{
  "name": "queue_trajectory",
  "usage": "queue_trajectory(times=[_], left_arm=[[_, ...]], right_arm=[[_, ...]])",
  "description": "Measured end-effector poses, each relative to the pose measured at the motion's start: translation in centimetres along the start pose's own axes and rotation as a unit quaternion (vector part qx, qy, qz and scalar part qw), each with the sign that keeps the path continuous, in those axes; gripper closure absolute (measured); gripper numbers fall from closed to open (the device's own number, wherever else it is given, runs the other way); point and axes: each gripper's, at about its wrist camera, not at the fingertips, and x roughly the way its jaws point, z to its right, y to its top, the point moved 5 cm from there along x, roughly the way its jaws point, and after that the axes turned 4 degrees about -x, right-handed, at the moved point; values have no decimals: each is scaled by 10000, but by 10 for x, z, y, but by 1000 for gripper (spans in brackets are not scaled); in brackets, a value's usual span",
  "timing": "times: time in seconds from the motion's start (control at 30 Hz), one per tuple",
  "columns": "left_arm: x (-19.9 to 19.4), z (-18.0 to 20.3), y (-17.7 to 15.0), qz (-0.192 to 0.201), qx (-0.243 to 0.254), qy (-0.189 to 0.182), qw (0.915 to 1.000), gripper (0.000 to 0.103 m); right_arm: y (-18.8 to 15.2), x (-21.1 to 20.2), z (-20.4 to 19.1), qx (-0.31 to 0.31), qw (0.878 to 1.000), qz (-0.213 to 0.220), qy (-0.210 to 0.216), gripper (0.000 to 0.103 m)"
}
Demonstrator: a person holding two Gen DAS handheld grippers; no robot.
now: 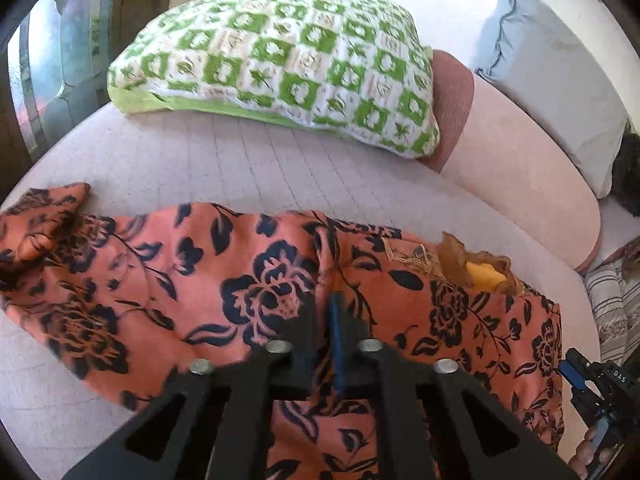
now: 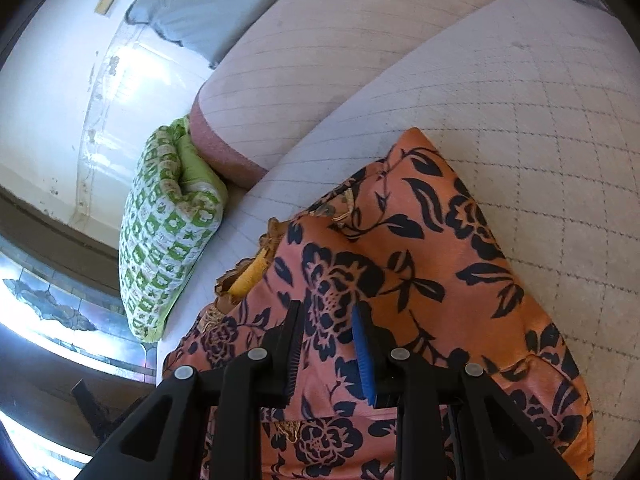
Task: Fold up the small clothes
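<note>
Evidently the soft orange garment with dark floral print [image 1: 248, 280] is lying on the quilted pale mattress [image 1: 224, 164]. Left tongs [image 1: 324, 320] are pinching a raised fold, seemingly; right tongs [image 2: 328, 336] are hovering parted, holding nothing. Limp, light fabric; grip edges.

Bright daylight glares off the wall [image 2: 60, 92] (fisheye edges curve, darkly vignetted).

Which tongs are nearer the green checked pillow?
Left, I judge. The left tongs sit mid-garment, facing the green checked pillow. The right tongs are at the garment's far end.
</note>
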Motion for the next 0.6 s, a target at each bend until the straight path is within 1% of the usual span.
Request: queue_trajectory(times=[0.03, 0.13, 0.17, 0.2, 0.23, 0.27, 0.3, 0.33, 0.37, 0.4, 0.43, 0.5, 0.53, 0.57, 0.6], left_arm=[[-3, -2, 1, 27, -2, 62, 10000, 101], [-9, -11, 5, 148, 64, 423, 9990, 101], [-6, -14, 5, 112, 94, 582, 9982, 101], [-2, -17, 3, 19, 74, 642, 9979, 101], [4, -19, 1, -127, 8, 546, 9984, 101], [10, -20, -3, -320, -44, 336, 9989, 101], [15, -17, -7, -485, -58, 151, 9987, 101], [22, -14, -10, -682, -77, 27, 9976, 97], [25, -13, -13, -766, -93, 65, 9970, 93], [29, -12, -15, -800, -66, 110, 9967, 83], [31, -8, -16, -769, 16, 99, 9970, 77], [37, 2, -18, -743, 327, 54, 9967, 76], [38, 4, -19, -730, 355, 7, 9967, 77], [36, 4, -18, -652, 279, -136, 9974, 81], [34, 5, -15, -630, 216, -285, 9974, 94]], right_arm=[[1, -1, 0, 14, 10000, 31, 9, 76], [2, -3, -4, -72, 9999, 125, 53, 76], [2, -1, -5, -108, 9999, 131, 26, 73], [1, 4, -5, -114, 9999, 94, -31, 67], [-1, 12, -1, -107, 9998, -51, -168, 42], [-6, 25, 5, -98, 9986, -342, -386, 30], [-10, 36, 10, -108, 9973, -521, -515, 30], [-10, 34, 9, -156, 9978, -377, -514, 30], [-8, 32, 6, -183, 9979, -341, -515, 30], [-6, 30, 2, -211, 9979, -374, -476, 30], [-4, 26, -1, -207, 9986, -322, -362, 30], [2, 15, 0, -60, 9998, -22, -205, 30], [4, 12, 3, 5, 9998, 49, -208, 30], [5, 10, 5, 61, 9997, 87, -202, 30], [6, 9, 8, 117, 9997, 107, -188, 30]])
